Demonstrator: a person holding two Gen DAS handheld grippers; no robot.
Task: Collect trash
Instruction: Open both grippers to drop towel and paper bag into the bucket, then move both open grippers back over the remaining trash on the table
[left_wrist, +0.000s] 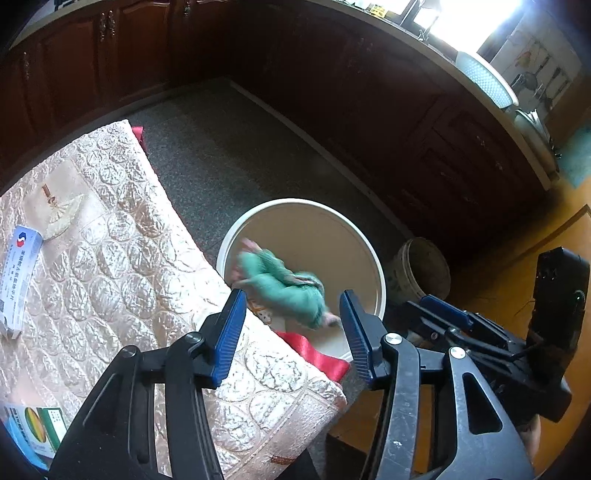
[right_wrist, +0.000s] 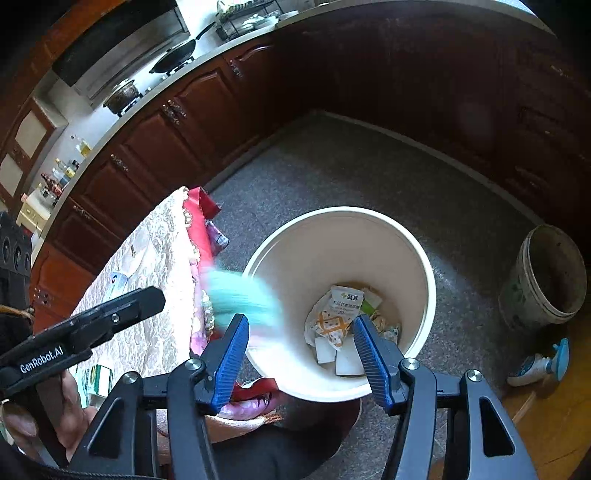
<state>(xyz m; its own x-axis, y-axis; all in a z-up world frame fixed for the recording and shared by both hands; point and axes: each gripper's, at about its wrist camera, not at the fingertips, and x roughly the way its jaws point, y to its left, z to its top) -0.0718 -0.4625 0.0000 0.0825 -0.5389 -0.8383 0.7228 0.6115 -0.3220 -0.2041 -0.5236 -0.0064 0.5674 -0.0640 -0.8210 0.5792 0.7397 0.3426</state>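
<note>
A white round bin (left_wrist: 378, 280) stands on the floor beside the table; it also shows in the right wrist view (right_wrist: 424, 266). A crumpled green wrapper (left_wrist: 284, 284) is blurred in mid-air over the bin's mouth, seen as a teal streak in the right wrist view (right_wrist: 243, 299). My left gripper (left_wrist: 293, 325) is open and empty above the bin's near rim. My right gripper (right_wrist: 301, 343) is open and empty over the bin. Inside the bin lie a white printed packet (right_wrist: 338, 314) and other wrappers.
The table has a cream embossed cloth (left_wrist: 110, 266) with a blue-white box (left_wrist: 18, 273) and a green-yellow box (left_wrist: 37, 428). A dirty old bucket (right_wrist: 546, 277) and a spray bottle (right_wrist: 539, 365) sit on the floor at right. Dark wood cabinets (right_wrist: 192, 122) surround the area.
</note>
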